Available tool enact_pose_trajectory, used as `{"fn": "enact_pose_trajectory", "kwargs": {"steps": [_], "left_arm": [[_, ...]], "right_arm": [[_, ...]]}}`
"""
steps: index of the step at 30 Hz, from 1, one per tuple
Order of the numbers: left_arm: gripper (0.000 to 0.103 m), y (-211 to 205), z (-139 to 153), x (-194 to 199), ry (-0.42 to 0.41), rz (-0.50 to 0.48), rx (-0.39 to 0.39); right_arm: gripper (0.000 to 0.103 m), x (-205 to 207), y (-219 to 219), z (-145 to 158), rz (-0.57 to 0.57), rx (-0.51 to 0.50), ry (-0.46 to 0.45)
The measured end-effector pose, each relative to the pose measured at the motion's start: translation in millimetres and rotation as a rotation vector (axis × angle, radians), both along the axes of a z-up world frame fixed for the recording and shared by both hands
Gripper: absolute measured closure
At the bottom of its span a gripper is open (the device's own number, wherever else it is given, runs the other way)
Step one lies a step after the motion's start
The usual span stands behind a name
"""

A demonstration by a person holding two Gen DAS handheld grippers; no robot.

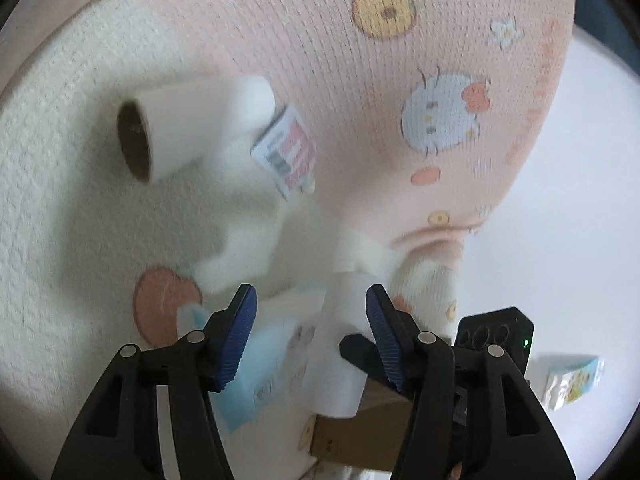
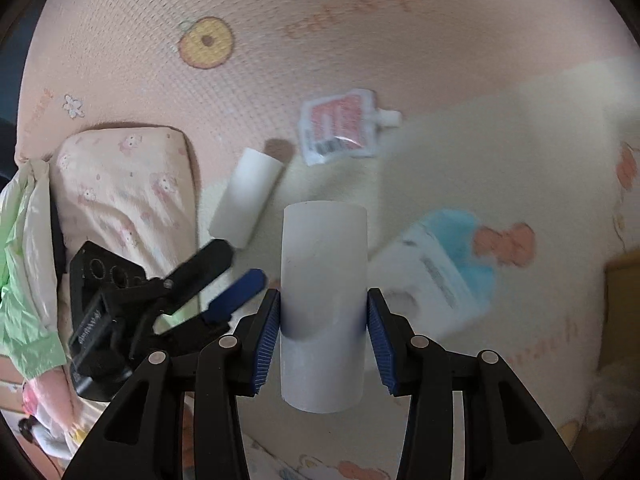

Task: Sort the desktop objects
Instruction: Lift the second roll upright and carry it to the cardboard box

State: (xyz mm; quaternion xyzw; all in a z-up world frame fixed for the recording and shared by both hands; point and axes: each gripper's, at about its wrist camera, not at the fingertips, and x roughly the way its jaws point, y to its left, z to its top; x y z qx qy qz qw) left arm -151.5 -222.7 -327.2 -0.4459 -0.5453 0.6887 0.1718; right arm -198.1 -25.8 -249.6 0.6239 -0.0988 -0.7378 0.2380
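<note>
My right gripper point(image 2: 322, 316) is shut on a white paper roll point(image 2: 324, 280) and holds it upright above the cream blanket. In the left wrist view that roll point(image 1: 340, 344) shows between my left gripper's open fingers point(image 1: 310, 320), with the right gripper's black body point(image 1: 496, 336) behind it. A second white roll point(image 2: 246, 196) with a brown core lies on the blanket, also in the left wrist view point(image 1: 192, 128). A red and white pouch point(image 2: 344, 126) with a white spout lies beyond it point(image 1: 288, 148). A blue and white packet point(image 2: 444, 268) lies to the right point(image 1: 264, 376).
A pink cartoon-print cloth point(image 2: 320, 40) covers the far side. A pillow point(image 2: 120, 184) and a green bag point(image 2: 24, 260) lie at the left. A brown cardboard box point(image 1: 360, 436) sits under the left gripper. A small printed box point(image 1: 572, 380) lies on the white surface.
</note>
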Motion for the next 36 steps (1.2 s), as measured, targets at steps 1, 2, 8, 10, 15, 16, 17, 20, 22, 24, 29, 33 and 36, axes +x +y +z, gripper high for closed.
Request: {"fn": "enact_pose_trajectory", "kwargs": {"steps": [1, 2, 8, 10, 15, 16, 17, 20, 22, 24, 29, 33, 36], "left_arm": [[0.042, 6, 2, 0, -0.001, -0.016, -0.004], [0.042, 11, 2, 2, 0.003, -0.032, -0.005], [0.042, 44, 9, 11, 0.03, -0.111, -0.009], [0.042, 50, 6, 15, 0.008, -0.118, -0.006], [0.044, 61, 14, 31, 0.018, -0.153, -0.038], [0.046, 64, 17, 34, 0.027, -0.154, -0.061], [0.054, 65, 19, 37, 0.026, -0.152, -0.085], [0.055, 71, 24, 45, 0.013, -0.129, -0.114], [0.055, 76, 29, 46, 0.02, -0.127, -0.124], [0.055, 80, 36, 48, 0.022, -0.128, -0.135], [0.055, 100, 69, 44, 0.064, -0.168, -0.181], [0.055, 127, 111, 38, 0.143, -0.236, -0.27], [0.055, 150, 141, 32, 0.208, -0.283, -0.32]], "right_arm": [[0.062, 3, 1, 0, 0.001, 0.007, 0.008], [0.062, 7, 3, 2, 0.007, 0.018, 0.022], [0.062, 41, -13, 5, 0.101, 0.12, 0.109], [0.062, 52, -13, 6, 0.133, 0.14, 0.139], [0.062, 79, -7, 9, 0.212, 0.166, 0.188], [0.062, 83, -6, 10, 0.22, 0.163, 0.195], [0.062, 87, -4, 12, 0.224, 0.171, 0.207], [0.062, 94, 1, 15, 0.229, 0.181, 0.226], [0.062, 96, 8, 18, 0.219, 0.169, 0.229], [0.062, 100, 15, 23, 0.211, 0.156, 0.238], [0.062, 110, 36, 45, 0.19, 0.121, 0.302], [0.062, 118, 63, 73, 0.146, 0.088, 0.384], [0.062, 124, 87, 93, 0.104, 0.068, 0.465]]}}
